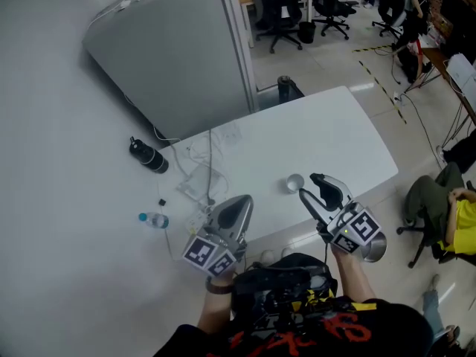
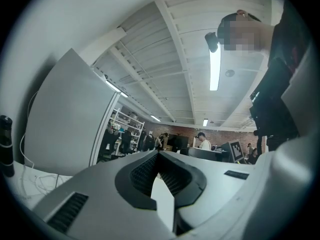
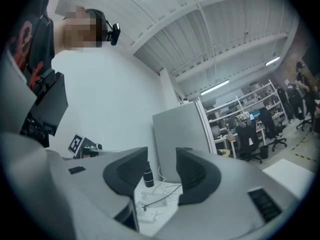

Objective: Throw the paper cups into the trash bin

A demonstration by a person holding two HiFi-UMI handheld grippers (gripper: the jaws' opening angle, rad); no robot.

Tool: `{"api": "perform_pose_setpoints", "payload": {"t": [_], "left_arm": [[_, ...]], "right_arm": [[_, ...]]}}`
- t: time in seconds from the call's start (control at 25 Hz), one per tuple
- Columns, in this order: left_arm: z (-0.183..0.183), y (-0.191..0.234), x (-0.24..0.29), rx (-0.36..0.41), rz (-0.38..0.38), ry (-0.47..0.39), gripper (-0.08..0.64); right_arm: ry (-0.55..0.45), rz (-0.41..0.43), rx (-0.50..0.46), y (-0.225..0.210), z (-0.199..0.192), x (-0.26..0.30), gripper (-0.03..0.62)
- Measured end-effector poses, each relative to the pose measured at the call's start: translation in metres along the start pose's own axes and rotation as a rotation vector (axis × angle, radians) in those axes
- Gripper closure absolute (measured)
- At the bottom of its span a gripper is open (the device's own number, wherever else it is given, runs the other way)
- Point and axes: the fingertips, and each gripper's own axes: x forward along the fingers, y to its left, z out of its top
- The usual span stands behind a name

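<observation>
Presently: one paper cup, upright, mouth up, toward the near edge of the white table. Probably light, thin-walled and easily crushed; best pinched gently across the rim. Right gripper above the table just beside the cup, jaws apart, empty. Left gripper over the table's near edge, jaws together, empty.

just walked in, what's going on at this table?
A person stands at a white table with a gripper in each hand. The right gripper has its jaws apart and empty, right beside a paper cup that stands on the table; the cup is not gripped. The left gripper is shut on nothing, off to the side. A round metal container, likely the trash bin, sits past the table edge by the right hand.
</observation>
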Motion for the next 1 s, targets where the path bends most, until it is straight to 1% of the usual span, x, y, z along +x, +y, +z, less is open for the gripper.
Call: {"api": "perform_pose_setpoints", "payload": {"t": [0.04,0.08,0.2,0.24,0.44,0.64,0.68,0.8,0.84,0.88,1.0], "left_arm": [[-0.001,0.005,-0.001,-0.003,0.022,0.004,0.56],[-0.002,0.01,-0.003,-0.008,0.043,0.007,0.56],[-0.006,0.02,-0.009,-0.025,0.09,0.016,0.56],[-0.008,0.022,-0.01,-0.028,0.102,0.02,0.56],[-0.01,0.032,-0.016,-0.037,0.149,0.023,0.56],[-0.016,0.037,-0.024,-0.049,0.179,0.038,0.56],[-0.016,0.037,-0.025,-0.048,0.182,0.038,0.56],[-0.017,0.04,-0.027,-0.044,0.191,0.046,0.56],[-0.017,0.041,-0.029,-0.042,0.196,0.05,0.56],[-0.018,0.043,-0.031,-0.041,0.202,0.051,0.56],[-0.012,0.047,-0.034,-0.034,0.234,0.026,0.56]], "right_arm": [[0.015,0.003,0.005,-0.002,-0.006,0.001,0.411],[0.032,0.007,0.013,-0.004,-0.013,0.002,0.378],[0.088,-0.001,0.005,-0.012,-0.036,0.001,0.364],[0.104,-0.006,-0.002,-0.015,-0.043,0.0,0.318],[0.198,-0.056,-0.021,-0.039,-0.091,-0.004,0.316],[0.33,-0.106,-0.059,-0.059,-0.154,-0.016,0.316],[0.362,-0.112,-0.057,-0.065,-0.168,-0.017,0.262],[0.45,-0.134,-0.045,-0.083,-0.21,-0.021,0.253],[0.475,-0.14,-0.033,-0.088,-0.223,-0.021,0.204],[0.499,-0.145,-0.019,-0.093,-0.237,-0.021,0.187],[0.578,-0.157,0.003,-0.107,-0.278,-0.022,0.187]]}}
